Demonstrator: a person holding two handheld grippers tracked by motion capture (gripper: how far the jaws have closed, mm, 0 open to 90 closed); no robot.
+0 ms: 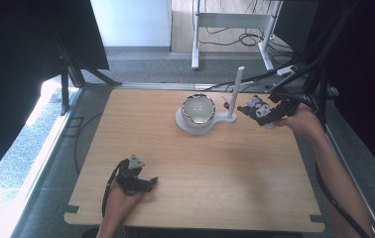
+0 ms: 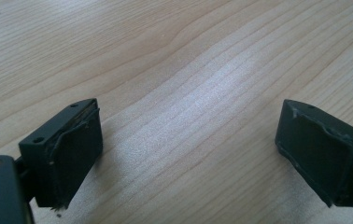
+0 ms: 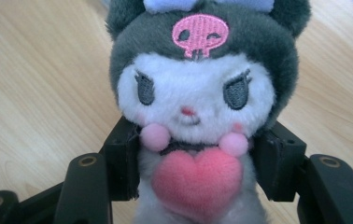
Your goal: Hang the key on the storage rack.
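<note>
1. Plush toy [image 3: 195, 107] is the thing being handled. It has a white face, a dark grey hood with a pink skull on it, two small pink pom-poms and a big pink heart on its front.
2. The right gripper [image 3: 195, 163] has its two black jaws pressed on the toy's body, one on each side, just under the head. The toy is clamped tight between them.
3. In the high view the plush toy [image 1: 256, 108] is just to the right of the white stand [image 1: 210, 121], near the stand's tall white post [image 1: 237, 91]. It looks lifted off the wooden table [image 1: 200, 168], but that is hard to be sure of.
4. The right gripper [image 1: 270, 111] is on the right side of the white stand too, and the person's right hand [image 1: 297, 118] holds it from behind.
5. A round bowl [image 1: 198, 109] with a shiny, wavy rim sits on the base of the white stand. The toy is near the bowl but not touching it.
6. The left gripper [image 1: 143, 184] is far from the white stand, low on the near-left part of the table. The person's left hand [image 1: 123, 196] holds it.
7. In the left gripper view its two jaws stand wide apart, with bare wood between them. Nothing is held there.
</note>
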